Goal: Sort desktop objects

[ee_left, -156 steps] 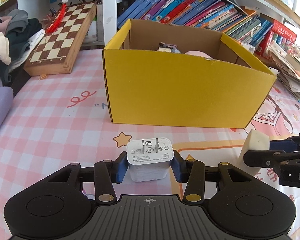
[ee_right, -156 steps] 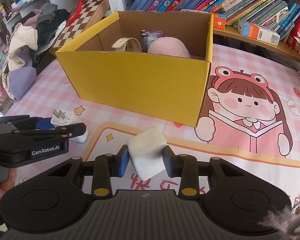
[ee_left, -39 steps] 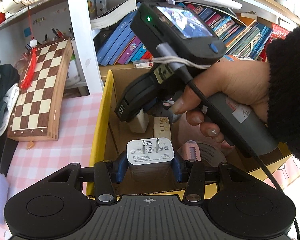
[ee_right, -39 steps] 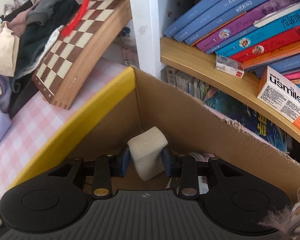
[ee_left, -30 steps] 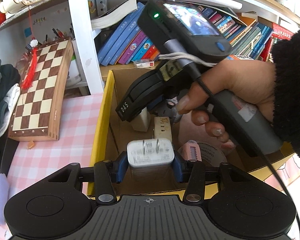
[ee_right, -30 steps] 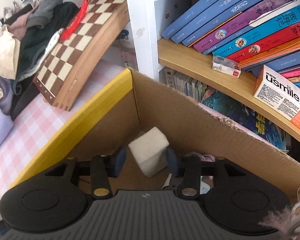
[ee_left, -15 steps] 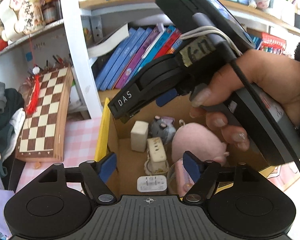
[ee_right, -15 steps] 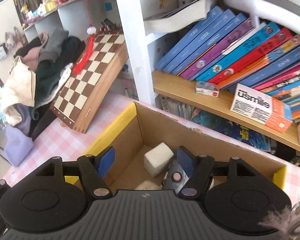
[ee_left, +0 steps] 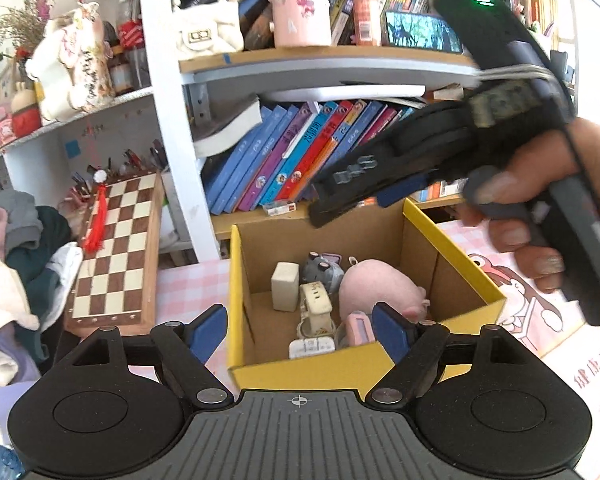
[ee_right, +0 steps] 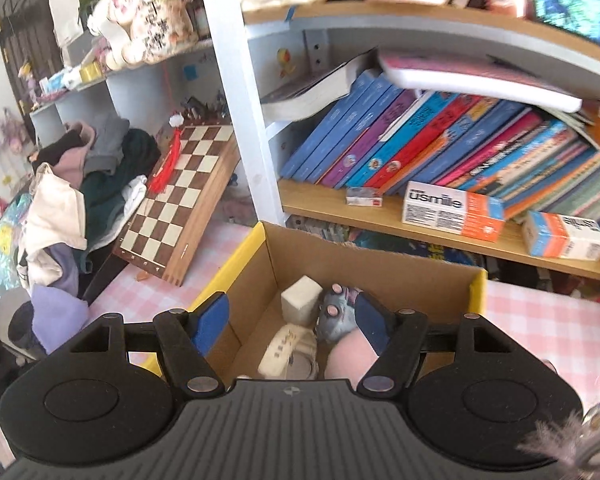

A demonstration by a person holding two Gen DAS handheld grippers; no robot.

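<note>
Hovering left gripper [ee_left: 298, 326] and right gripper [ee_right: 292, 320], jaws apart and empty, over yellow box [ee_left: 312, 372] at lower centre, containing charger [ee_left: 312, 347] and white block [ee_left: 285, 286]; risking clipping the cardboard rim or colliding together.

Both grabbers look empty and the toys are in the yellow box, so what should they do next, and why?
Probably swing both away from the yellow box and look for more things to sort. The left gripper and right gripper are open and hold nothing. The white charger and the white block already lie inside the box, so nothing there needs holding.
</note>
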